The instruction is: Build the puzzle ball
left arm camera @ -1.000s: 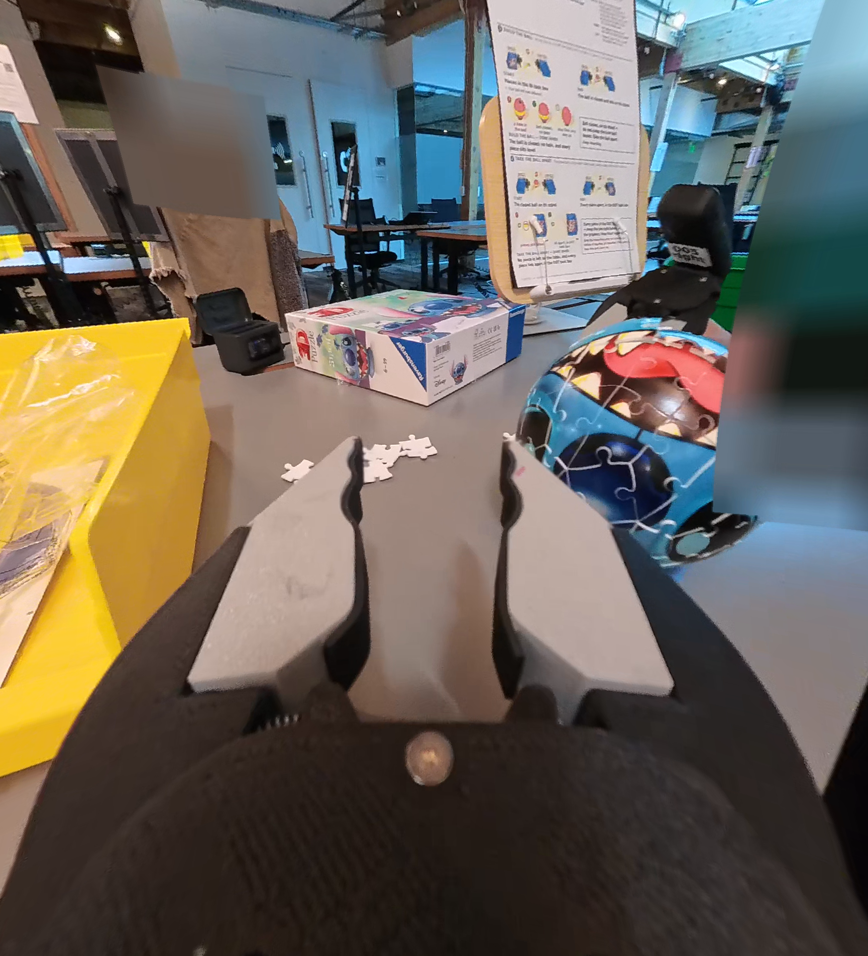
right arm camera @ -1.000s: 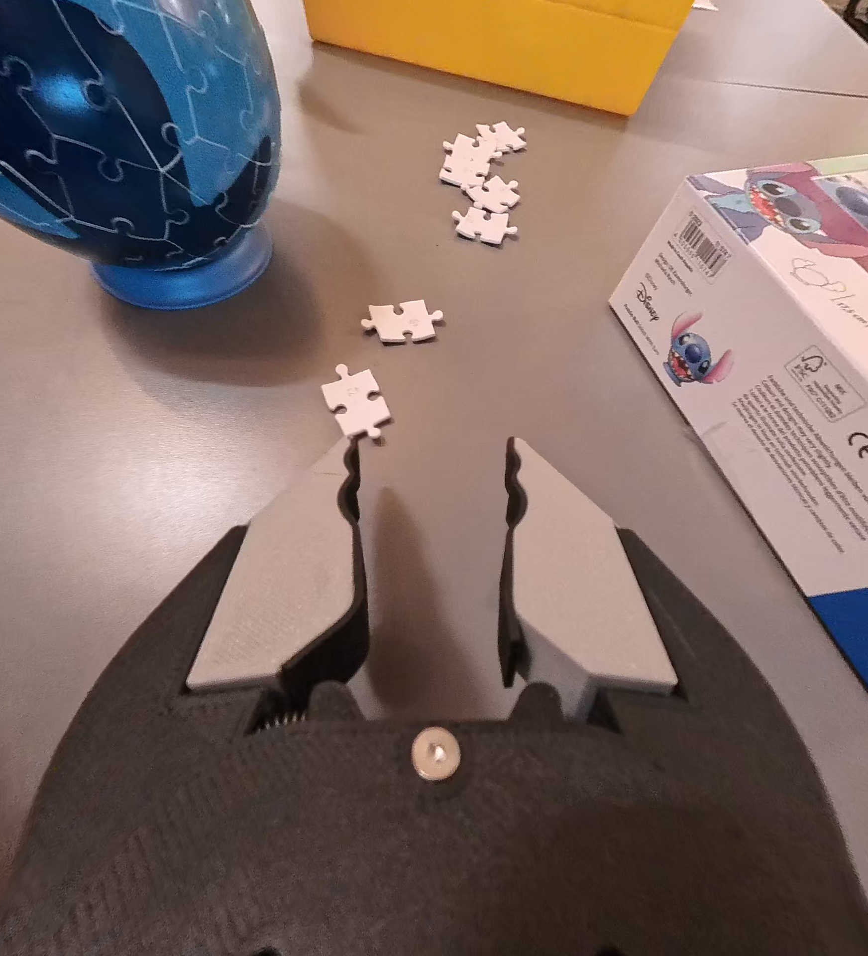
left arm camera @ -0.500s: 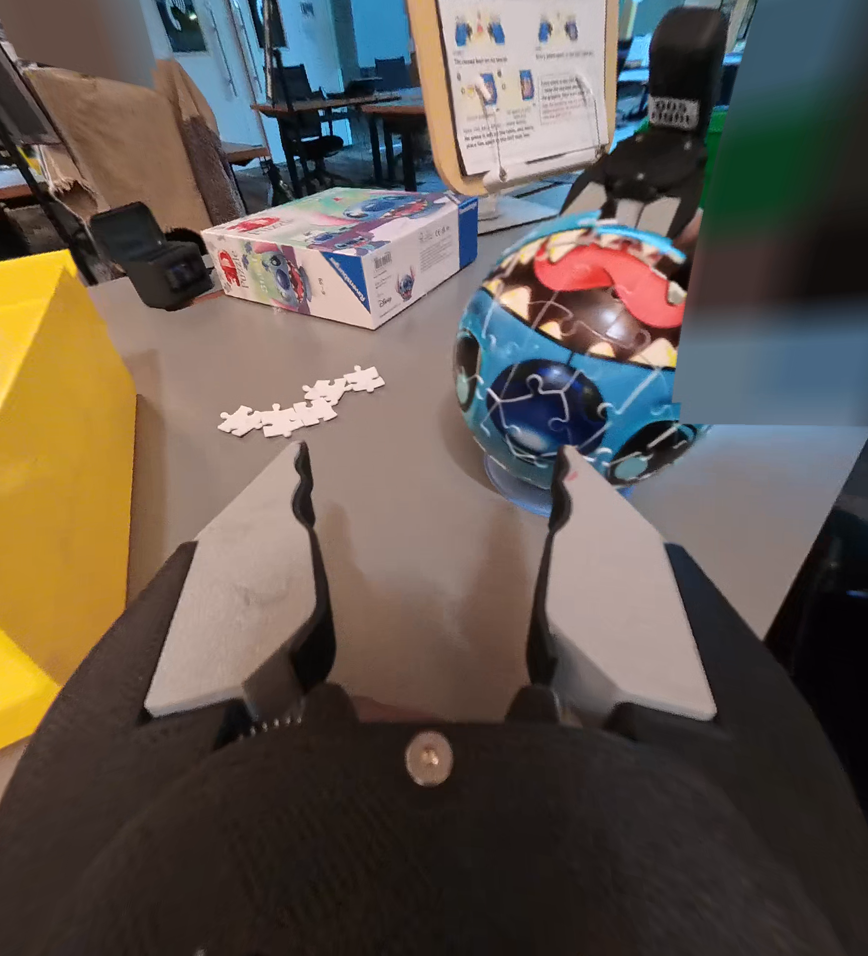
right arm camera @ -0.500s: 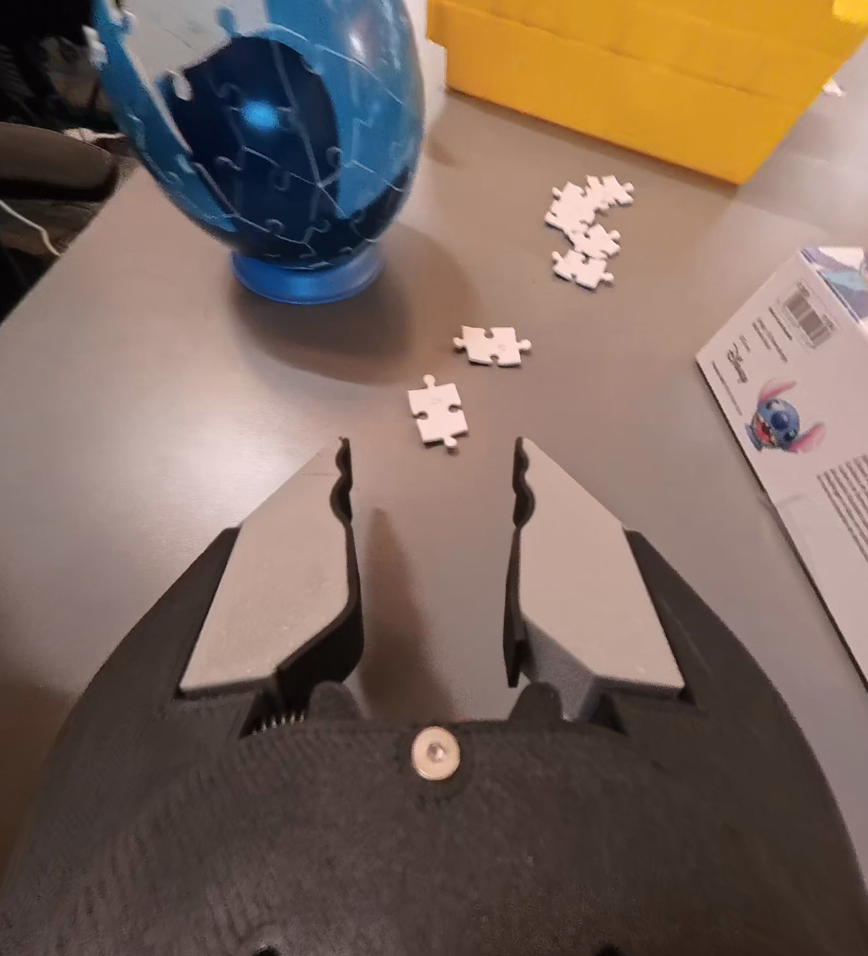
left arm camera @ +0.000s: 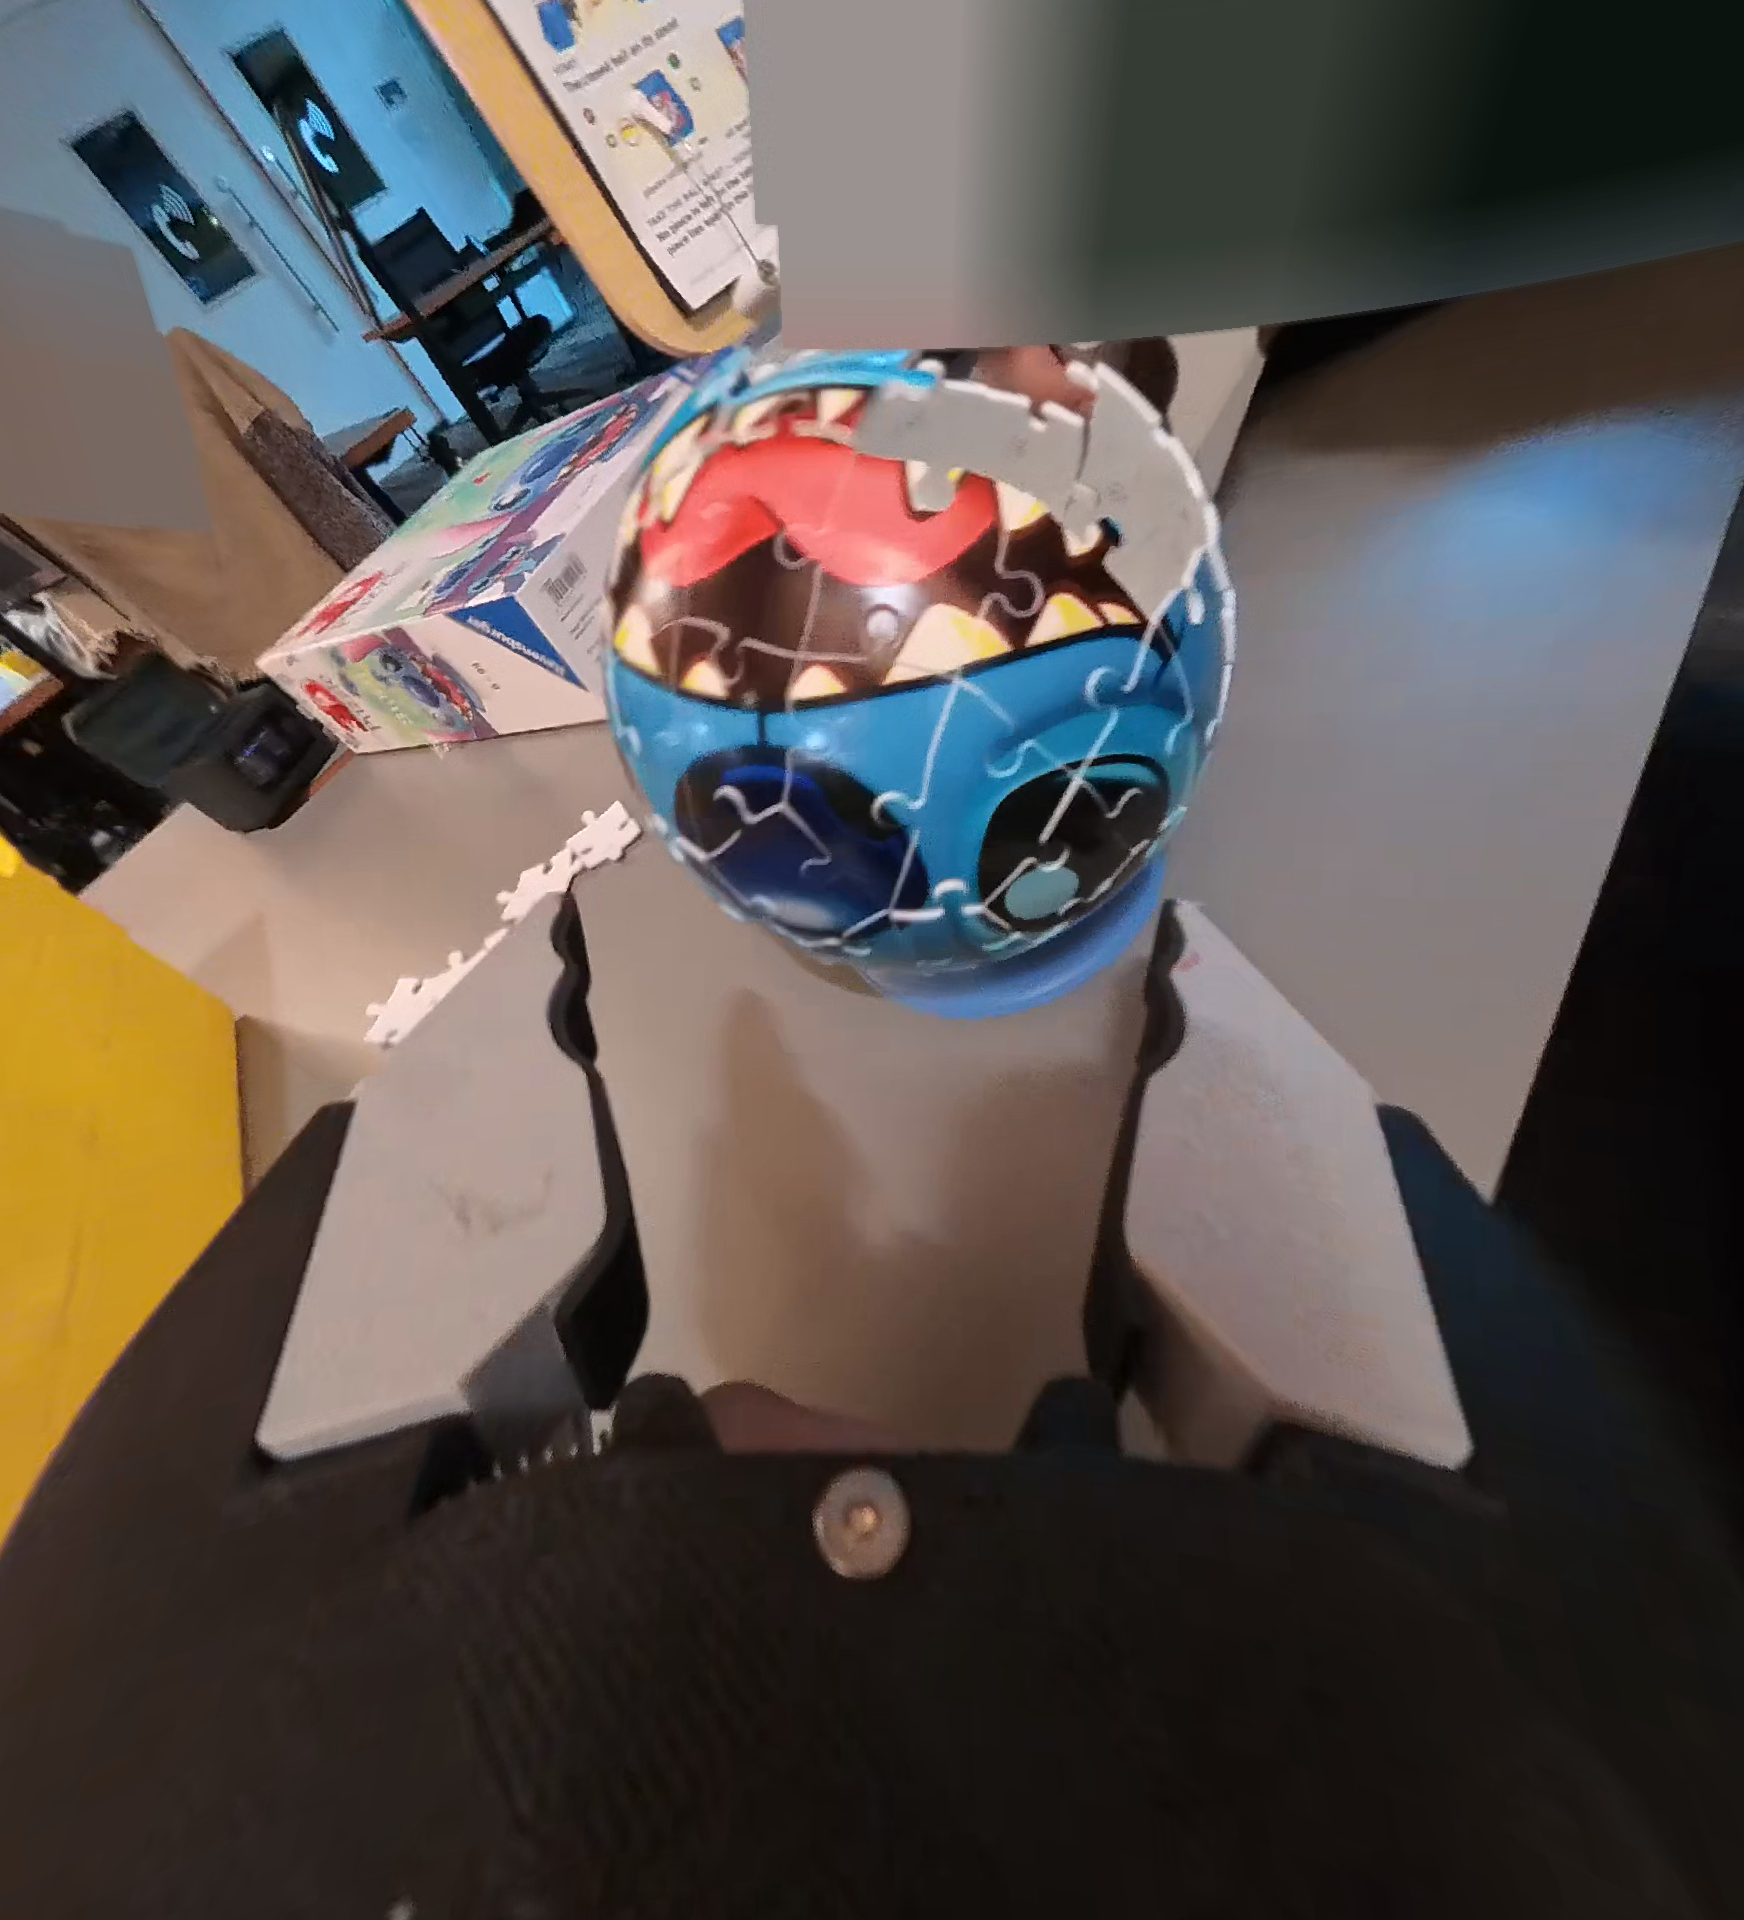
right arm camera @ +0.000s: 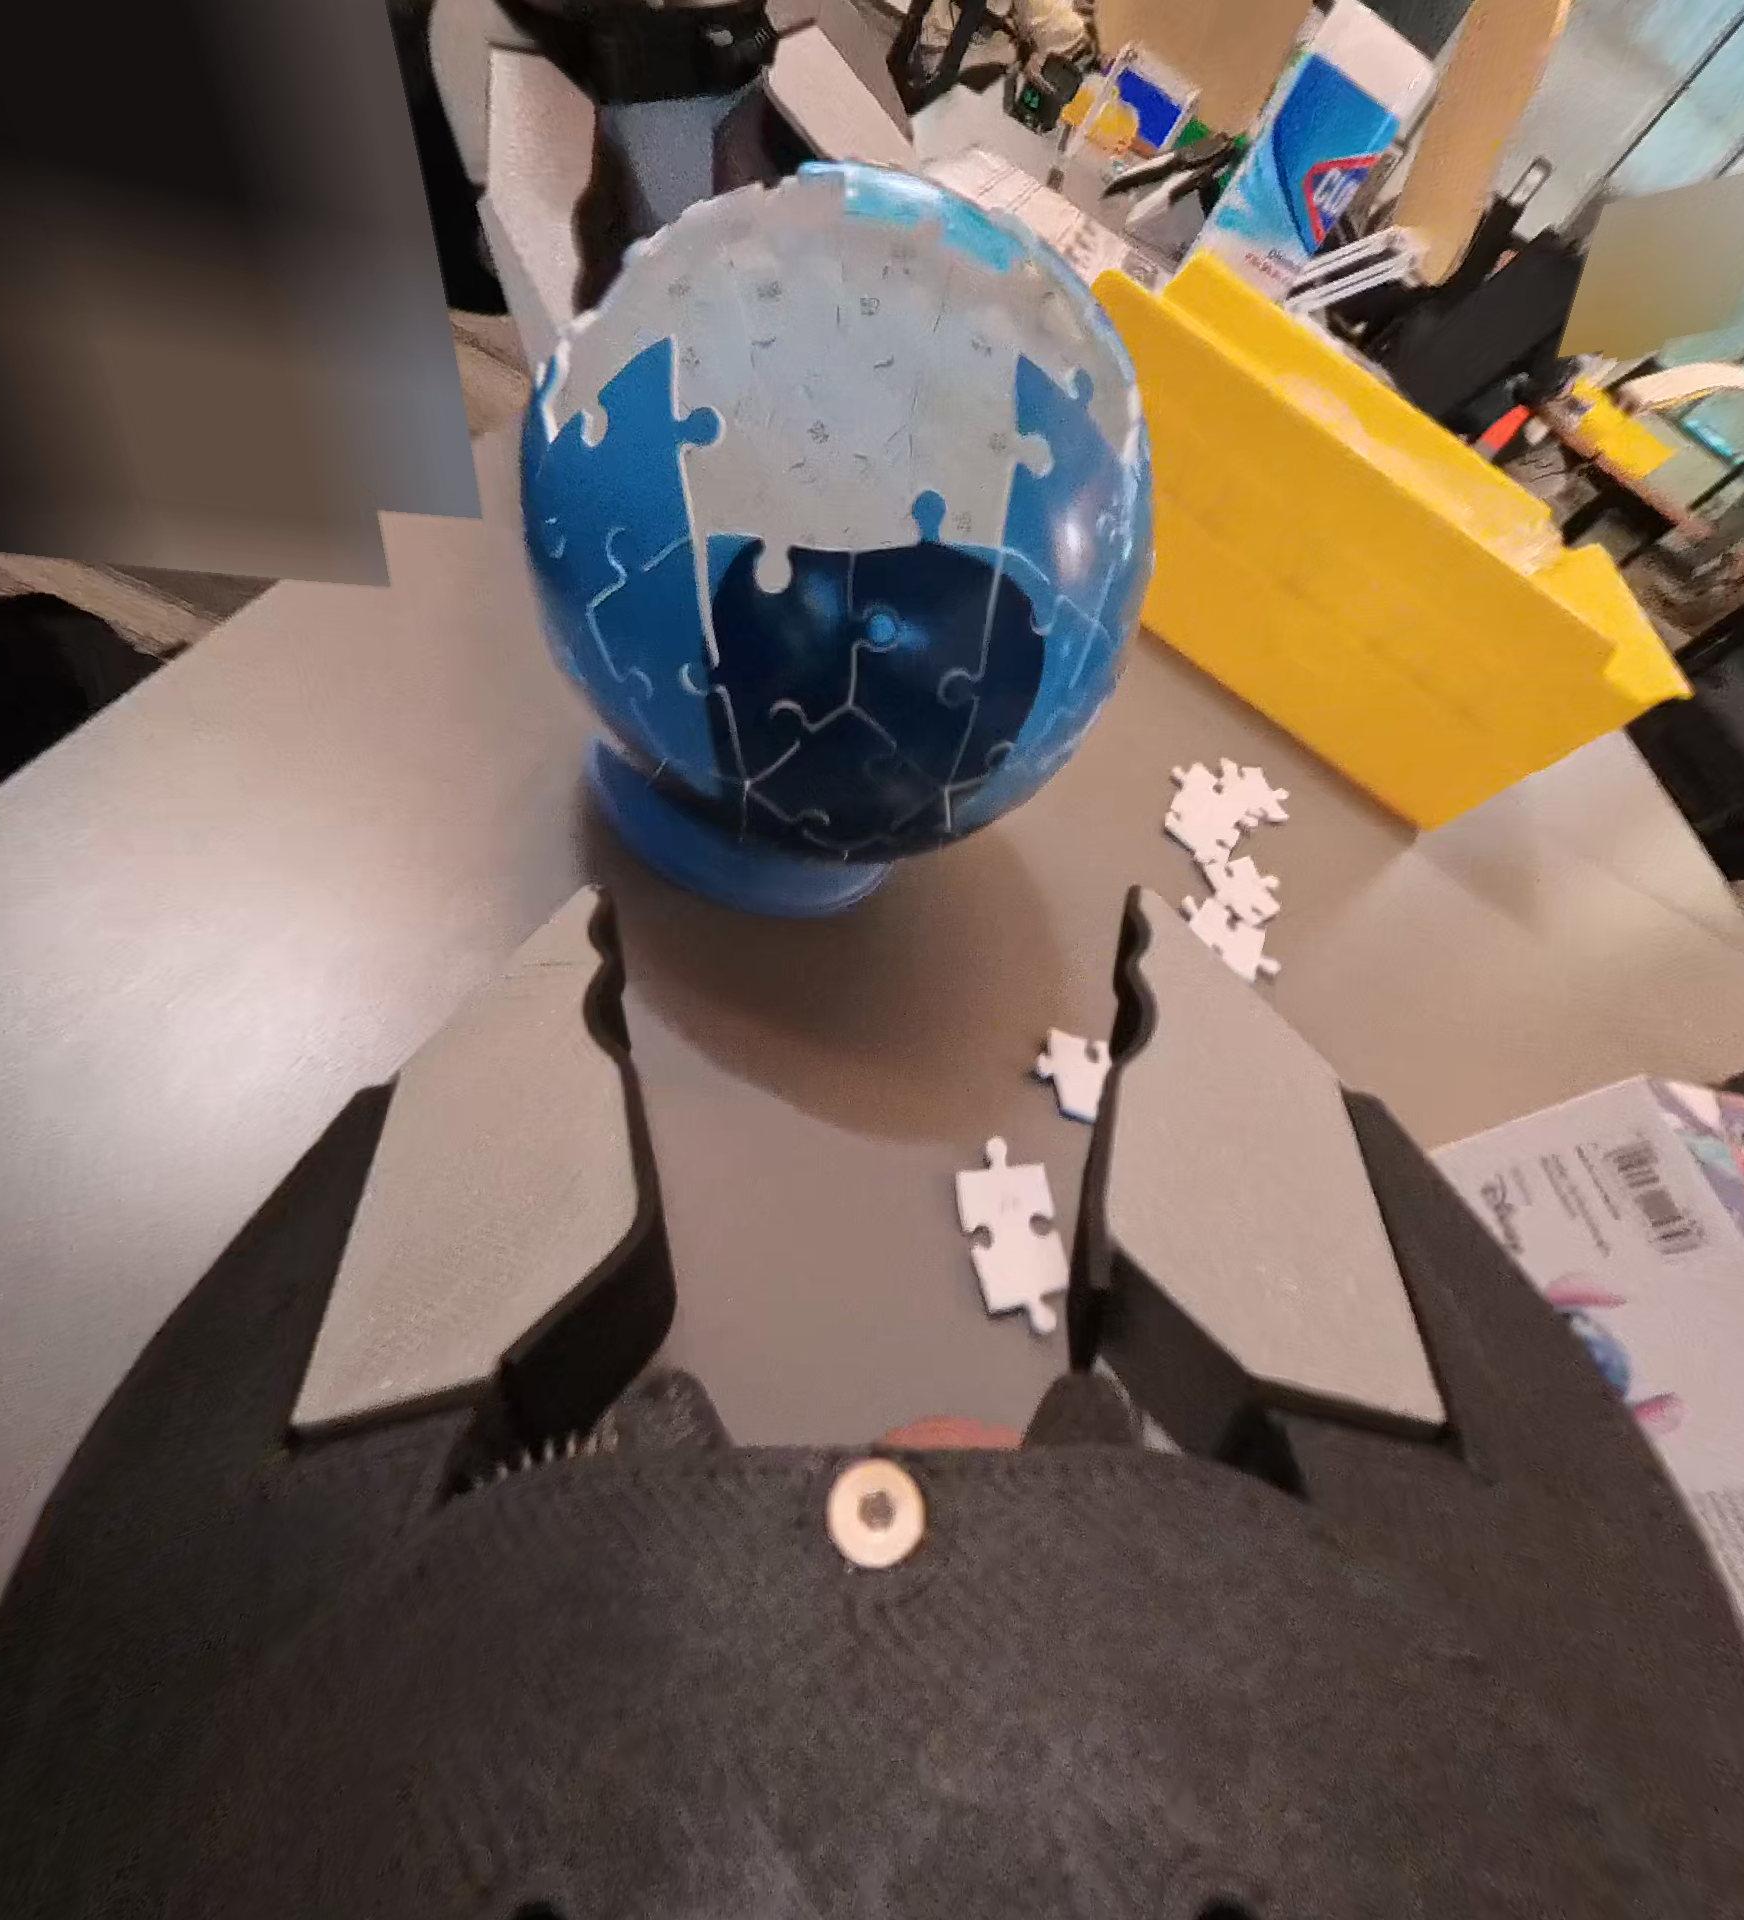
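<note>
- Puzzle ball (left arm camera: pixel 909 675) on its round blue stand (left arm camera: pixel 1003 961) sits on the grey table (right arm camera: pixel 172 831); it is unfinished, and an opening in the shell shows the pale inner faces of the far pieces in the right wrist view (right arm camera: pixel 837 499).
- Left gripper (left arm camera: pixel 863 945) is spread wide and holds nothing; in the left wrist view its 2 grey fingertips flank the ball's stand, and I cannot tell whether either one touches it.
- Right gripper (right arm camera: pixel 863 935) is likewise wide apart and empty, its tips just short of the ball's stand on the opposite side of the ball, hovering over bare table.
- Loose white puzzle pieces lie face down on the table near the ball: 1 (right arm camera: pixel 1008 1231) between the right gripper's fingers next to the right finger, 1 (right arm camera: pixel 1070 1070) partly hidden at that finger's edge, and a small cluster (right arm camera: pixel 1226 852) farther from the ball, between it and the yellow bin.
- Yellow bin (right arm camera: pixel 1367 582) stands on the table well apart from the ball, past the cluster of pieces.
- Puzzle box (left arm camera: pixel 473 623) lies flat on the table beside the ball, on the far side of the loose pieces from the bin; a small black case (left arm camera: pixel 213 738) stands next to the box.
- Wooden-framed instruction sheet (left arm camera: pixel 639 156) stands behind the ball and box.
- Room beyond the ball holds desks, dark chairs and pale walls; blurred patches cover parts of both views.
</note>
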`<state>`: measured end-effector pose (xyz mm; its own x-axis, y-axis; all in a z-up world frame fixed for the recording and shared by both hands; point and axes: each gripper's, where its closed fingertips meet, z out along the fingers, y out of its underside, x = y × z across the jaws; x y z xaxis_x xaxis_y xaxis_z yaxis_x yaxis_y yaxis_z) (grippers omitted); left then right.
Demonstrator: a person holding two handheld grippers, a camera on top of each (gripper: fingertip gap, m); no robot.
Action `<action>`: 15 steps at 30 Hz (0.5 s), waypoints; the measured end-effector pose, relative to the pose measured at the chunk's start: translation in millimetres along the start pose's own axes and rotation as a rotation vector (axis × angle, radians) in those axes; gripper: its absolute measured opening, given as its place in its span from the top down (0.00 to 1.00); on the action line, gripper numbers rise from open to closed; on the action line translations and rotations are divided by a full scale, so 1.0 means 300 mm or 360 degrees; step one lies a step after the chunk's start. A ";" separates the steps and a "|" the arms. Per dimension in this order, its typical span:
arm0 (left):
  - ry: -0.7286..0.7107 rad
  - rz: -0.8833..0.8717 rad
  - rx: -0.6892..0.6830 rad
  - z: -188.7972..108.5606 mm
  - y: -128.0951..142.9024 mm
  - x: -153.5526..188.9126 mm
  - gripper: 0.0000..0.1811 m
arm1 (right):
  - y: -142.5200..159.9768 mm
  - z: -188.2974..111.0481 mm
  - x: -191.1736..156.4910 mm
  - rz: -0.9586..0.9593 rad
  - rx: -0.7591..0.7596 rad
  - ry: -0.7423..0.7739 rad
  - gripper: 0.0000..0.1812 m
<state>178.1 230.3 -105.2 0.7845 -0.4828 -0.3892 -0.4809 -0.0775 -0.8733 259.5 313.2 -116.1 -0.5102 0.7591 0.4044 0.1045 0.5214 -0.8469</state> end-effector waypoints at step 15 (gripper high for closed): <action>-0.0096 0.0231 -0.0187 0.088 0.040 -0.004 0.47 | -0.027 0.148 0.002 -0.0045 -0.0055 -0.0064 0.43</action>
<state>181.8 252.9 -123.0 0.7241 -0.4433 -0.5284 -0.6302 -0.1137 -0.7681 220.6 292.0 -124.3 -0.5474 0.7279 0.4130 0.1186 0.5559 -0.8227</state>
